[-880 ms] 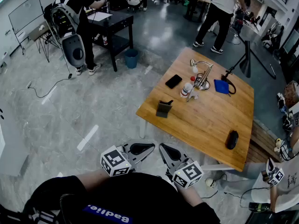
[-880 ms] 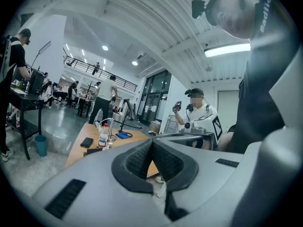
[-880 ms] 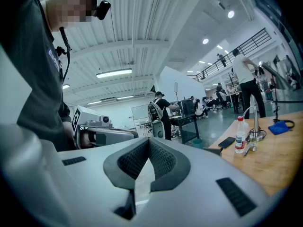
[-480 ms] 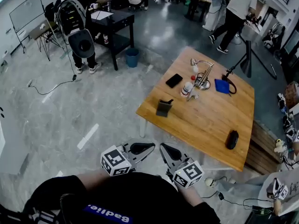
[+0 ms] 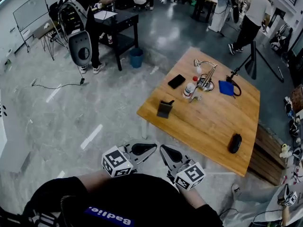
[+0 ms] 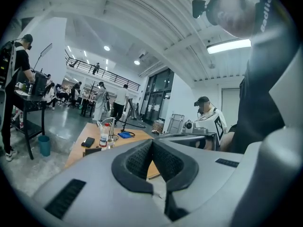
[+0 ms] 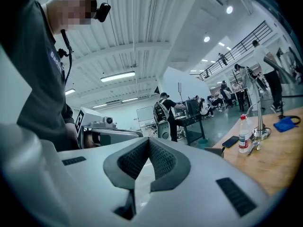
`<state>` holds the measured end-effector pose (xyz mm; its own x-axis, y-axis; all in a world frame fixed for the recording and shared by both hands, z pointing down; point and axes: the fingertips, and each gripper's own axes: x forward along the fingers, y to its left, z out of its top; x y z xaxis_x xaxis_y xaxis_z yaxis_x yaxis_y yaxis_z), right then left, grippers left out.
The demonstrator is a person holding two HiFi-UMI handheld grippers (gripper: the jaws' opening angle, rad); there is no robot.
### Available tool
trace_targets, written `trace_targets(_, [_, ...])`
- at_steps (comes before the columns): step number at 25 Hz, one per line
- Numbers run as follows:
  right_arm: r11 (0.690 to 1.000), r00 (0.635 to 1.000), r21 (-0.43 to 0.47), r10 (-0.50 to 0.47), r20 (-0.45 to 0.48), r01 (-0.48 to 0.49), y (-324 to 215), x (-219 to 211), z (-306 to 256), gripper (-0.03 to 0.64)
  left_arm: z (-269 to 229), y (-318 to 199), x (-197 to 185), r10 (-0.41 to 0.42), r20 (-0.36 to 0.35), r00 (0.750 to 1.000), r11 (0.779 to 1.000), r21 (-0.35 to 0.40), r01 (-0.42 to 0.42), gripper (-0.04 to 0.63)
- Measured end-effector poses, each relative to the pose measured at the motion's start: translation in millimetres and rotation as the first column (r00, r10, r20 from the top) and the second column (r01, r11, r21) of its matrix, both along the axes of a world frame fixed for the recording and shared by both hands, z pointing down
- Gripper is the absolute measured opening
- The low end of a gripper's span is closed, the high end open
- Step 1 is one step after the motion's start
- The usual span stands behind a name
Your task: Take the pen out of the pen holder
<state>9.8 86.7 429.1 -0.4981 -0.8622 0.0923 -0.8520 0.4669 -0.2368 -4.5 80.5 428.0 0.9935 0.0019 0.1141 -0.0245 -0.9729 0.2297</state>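
Left gripper (image 5: 143, 150), right gripper (image 5: 170, 153): two, jaws pressed together, nothing held. One dark pen holder (image 5: 165, 109) on wooden table (image 5: 213, 124), well apart, ahead.

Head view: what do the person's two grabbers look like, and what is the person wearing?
The left gripper and the right gripper are each a pale grey shell with ridged black pads at the tips and a white cube printed with black square markers. The person wears a black shirt.

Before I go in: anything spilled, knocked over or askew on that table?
Nothing stands out. The bottle stands upright, the phone and blue cloth lie flat on the wooden table, and no spill shows. The left gripper and right gripper are shut, short of the table.
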Motion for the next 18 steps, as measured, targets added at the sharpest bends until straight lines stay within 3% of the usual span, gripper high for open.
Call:
trace_targets(10, [0.998,0.998,-0.003,-0.064,0.005,0.064,18,36,7,0.006,2,7,20,-0.115,0.013,0.993,0.993,0.023,0.115,0.009])
trace_targets(18, [0.998,0.999,-0.048,-0.031,-0.017,0.030,-7,53,15,0.006,4,-20,40,-0.080,-0.001,0.997,0.997,-0.004,0.080,0.009])
